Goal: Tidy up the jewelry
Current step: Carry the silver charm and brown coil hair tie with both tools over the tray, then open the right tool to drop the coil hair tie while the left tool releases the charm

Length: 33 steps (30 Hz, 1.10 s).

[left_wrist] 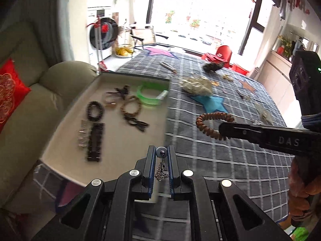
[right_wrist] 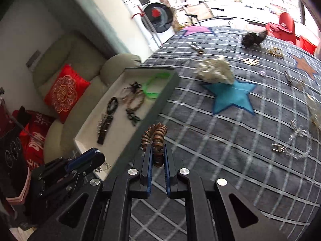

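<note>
My left gripper [left_wrist: 161, 154] is shut on a grey bead pendant [left_wrist: 161, 153] with a silver filigree charm hanging from it, held over the near right edge of the white tray [left_wrist: 124, 140]. My right gripper [right_wrist: 158, 151] is shut on a brown coiled bracelet [right_wrist: 155, 138], held above the grey checked cloth beside the tray [right_wrist: 90, 132]; that bracelet [left_wrist: 212, 124] also shows in the left wrist view. The tray holds a green bangle [left_wrist: 150, 96], a black bead bracelet [left_wrist: 95, 110], a brown bead bracelet [left_wrist: 130, 105] and black clips.
A grey checked cloth [right_wrist: 230, 140] with star patches covers the table. On it lie a white lacy piece [right_wrist: 215, 71], a dark scrunchie [right_wrist: 253, 38], gold pieces [right_wrist: 250, 61] and a silver chain [right_wrist: 295, 142]. A beige sofa [left_wrist: 30, 110] with a red cushion stands left.
</note>
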Tool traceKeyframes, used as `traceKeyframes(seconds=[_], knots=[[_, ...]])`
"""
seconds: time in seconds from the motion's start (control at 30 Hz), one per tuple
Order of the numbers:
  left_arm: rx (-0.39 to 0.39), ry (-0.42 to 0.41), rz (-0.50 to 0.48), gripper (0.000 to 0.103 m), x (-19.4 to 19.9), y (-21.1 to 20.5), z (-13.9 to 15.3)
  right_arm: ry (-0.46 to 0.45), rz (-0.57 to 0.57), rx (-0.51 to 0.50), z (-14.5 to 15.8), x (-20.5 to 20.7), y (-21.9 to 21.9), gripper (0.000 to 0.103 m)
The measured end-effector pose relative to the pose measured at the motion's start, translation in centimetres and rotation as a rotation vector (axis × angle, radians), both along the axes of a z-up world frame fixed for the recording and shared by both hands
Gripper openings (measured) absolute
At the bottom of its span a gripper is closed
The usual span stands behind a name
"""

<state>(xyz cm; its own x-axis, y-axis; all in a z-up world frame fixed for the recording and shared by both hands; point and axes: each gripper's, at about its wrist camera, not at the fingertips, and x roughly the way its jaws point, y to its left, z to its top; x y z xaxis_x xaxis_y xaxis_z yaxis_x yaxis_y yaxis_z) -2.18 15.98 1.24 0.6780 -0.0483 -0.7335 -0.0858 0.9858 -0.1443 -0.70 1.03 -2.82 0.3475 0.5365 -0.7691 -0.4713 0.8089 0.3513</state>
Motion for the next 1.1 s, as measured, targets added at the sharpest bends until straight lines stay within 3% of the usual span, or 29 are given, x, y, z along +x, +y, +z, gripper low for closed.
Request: traceKeyframes(seconds=[0.27,0.6,1.1], knots=[[0.018,0.055,0.07,0.014,0.8,5.3,-1.7,0.023,0.11,-0.032,-1.0,0.3,6.9,0.011],[0.026,0.153,0.046,0.014,3.5,5.8,-5.1,0.086,0.169,-0.106,-3.4,3.3,11.8,0.011],[0.052,0.209,0.076,0.014,4.6,6.4,-6.6,0.155,0.169,-0.185,-6.8,5.8,13.6,0.014]])
